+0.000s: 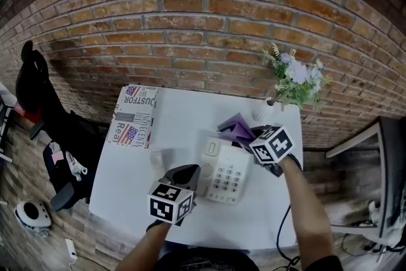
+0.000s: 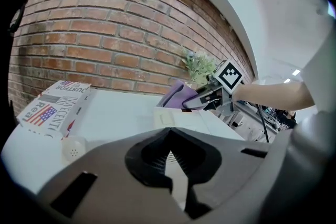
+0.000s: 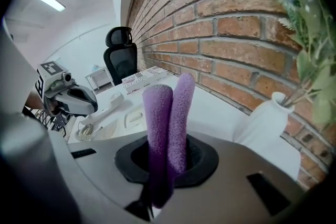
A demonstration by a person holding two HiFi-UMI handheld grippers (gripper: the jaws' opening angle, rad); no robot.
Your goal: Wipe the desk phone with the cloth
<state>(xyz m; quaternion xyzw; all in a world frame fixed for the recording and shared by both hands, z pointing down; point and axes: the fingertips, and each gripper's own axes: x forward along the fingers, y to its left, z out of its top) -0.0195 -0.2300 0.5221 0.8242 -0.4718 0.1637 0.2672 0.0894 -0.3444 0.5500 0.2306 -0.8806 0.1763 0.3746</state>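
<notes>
My right gripper (image 1: pixel 254 134) is clamped on the cloth (image 1: pixel 236 130), over the far end of the phone (image 1: pixel 225 173) at mid-worktop (image 1: pixel 184 114). The phone's length runs toward the near edge, so I'd wipe that way. My left gripper (image 1: pixel 184 176), jaws together and empty, sits beside it.

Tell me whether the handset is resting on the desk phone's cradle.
No, the handset lies on the table beside the desk phone, with its coiled cord trailing next to it.
</notes>
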